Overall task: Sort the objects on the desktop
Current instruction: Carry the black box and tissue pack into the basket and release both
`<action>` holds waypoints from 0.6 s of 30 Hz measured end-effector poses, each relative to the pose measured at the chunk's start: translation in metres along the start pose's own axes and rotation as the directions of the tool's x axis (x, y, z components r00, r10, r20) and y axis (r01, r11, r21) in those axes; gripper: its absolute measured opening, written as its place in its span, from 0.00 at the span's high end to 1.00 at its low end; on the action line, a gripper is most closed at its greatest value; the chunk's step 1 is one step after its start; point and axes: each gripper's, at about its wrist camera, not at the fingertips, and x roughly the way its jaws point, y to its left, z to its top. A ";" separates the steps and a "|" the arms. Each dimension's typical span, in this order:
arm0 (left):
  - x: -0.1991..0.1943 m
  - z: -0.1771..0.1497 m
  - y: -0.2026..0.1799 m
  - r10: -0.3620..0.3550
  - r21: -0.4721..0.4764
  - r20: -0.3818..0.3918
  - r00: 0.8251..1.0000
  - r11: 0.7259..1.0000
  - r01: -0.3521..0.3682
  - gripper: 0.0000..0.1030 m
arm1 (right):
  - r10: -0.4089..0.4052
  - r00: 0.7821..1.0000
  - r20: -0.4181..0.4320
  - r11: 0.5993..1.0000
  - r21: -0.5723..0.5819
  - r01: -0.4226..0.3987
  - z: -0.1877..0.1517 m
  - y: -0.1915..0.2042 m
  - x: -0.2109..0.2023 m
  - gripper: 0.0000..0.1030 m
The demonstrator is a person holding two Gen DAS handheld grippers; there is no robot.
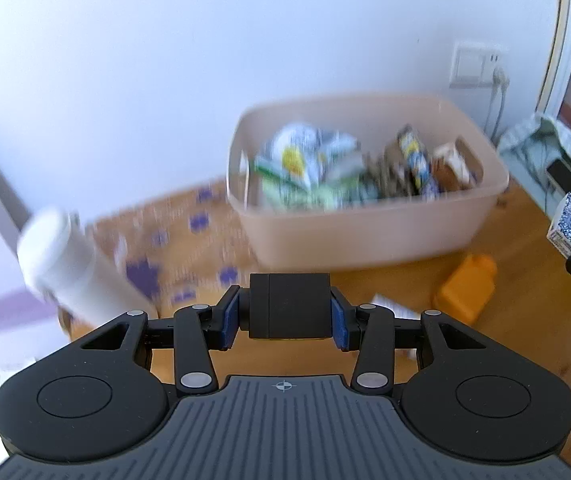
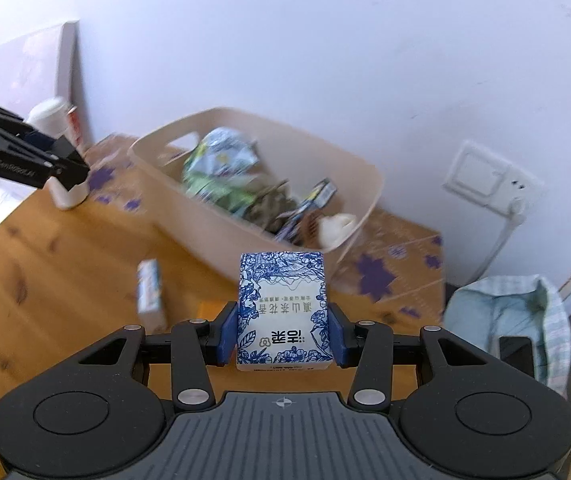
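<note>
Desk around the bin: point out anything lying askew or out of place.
Two things lie loose on the wooden desk instead of in the pink bin: an orange bottle tipped on its side just in front of the bin, and a small carton lying flat nearby. No spill or damage shows, though both views are blurred.

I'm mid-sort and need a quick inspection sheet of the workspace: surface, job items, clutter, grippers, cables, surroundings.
Surface: wooden table, with a patterned cardboard sheet under the bin.
Job's things: beige bin holding packets; black box; blue-and-white carton; orange bottle and small carton lying on the table.
Clutter: white cylindrical container at the table's left end.
Grippers: left gripper shut on the black box; right gripper shut on the blue-and-white carton.
Cables: white cable hanging from the wall socket.
Surroundings: white wall; pale bag beside the table.
</note>
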 end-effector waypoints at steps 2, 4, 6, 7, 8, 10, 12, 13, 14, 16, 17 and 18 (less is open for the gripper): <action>-0.001 0.013 0.000 0.002 0.009 0.023 1.000 1.000 -0.003 0.56 | -0.018 1.000 0.017 1.000 0.008 0.018 0.009 -0.008 -0.001 0.58; 0.000 0.026 -0.001 0.002 0.015 0.041 0.999 1.000 -0.003 0.56 | -0.041 0.999 0.034 0.999 0.000 0.041 0.017 -0.013 -0.001 0.58; 0.000 0.038 -0.003 -0.004 0.026 0.065 0.998 1.000 0.002 0.56 | -0.065 0.996 0.056 0.998 -0.016 0.066 0.027 -0.018 0.000 0.58; 0.000 0.045 -0.005 -0.005 0.028 0.077 0.997 1.000 0.003 0.56 | -0.068 0.996 0.061 0.998 -0.009 0.068 0.031 -0.021 0.001 0.58; 0.001 0.051 -0.007 -0.008 0.030 0.087 0.996 1.000 0.005 0.56 | -0.069 0.996 0.064 0.998 0.001 0.069 0.035 -0.024 0.003 0.58; 0.003 0.063 -0.011 -0.011 0.035 0.109 0.994 0.999 0.007 0.56 | -0.074 0.995 0.069 0.997 0.017 0.073 0.045 -0.030 0.007 0.58; 0.008 0.074 -0.014 -0.009 0.033 0.121 0.993 0.999 0.005 0.56 | -0.087 0.993 0.075 0.996 0.018 0.086 0.056 -0.033 0.012 0.58; 0.011 0.080 -0.015 -0.011 0.028 0.122 0.992 1.000 0.008 0.56 | -0.094 0.992 0.079 0.996 0.015 0.093 0.060 -0.034 0.015 0.58; 0.014 0.086 -0.016 -0.016 0.018 0.117 0.993 1.000 0.014 0.56 | -0.098 0.992 0.084 0.995 0.018 0.097 0.065 -0.036 0.018 0.58; 0.023 0.096 -0.018 -0.026 -0.015 0.099 0.995 1.000 0.027 0.56 | -0.095 0.992 0.083 0.995 0.036 0.093 0.074 -0.039 0.025 0.58; 0.027 0.101 -0.019 -0.024 -0.030 0.094 0.995 0.999 0.027 0.56 | -0.087 0.993 0.083 0.995 0.047 0.083 0.077 -0.041 0.029 0.58; 0.032 0.105 -0.020 -0.024 -0.043 0.090 0.996 0.999 0.027 0.56 | -0.081 0.993 0.083 0.995 0.056 0.077 0.081 -0.042 0.033 0.58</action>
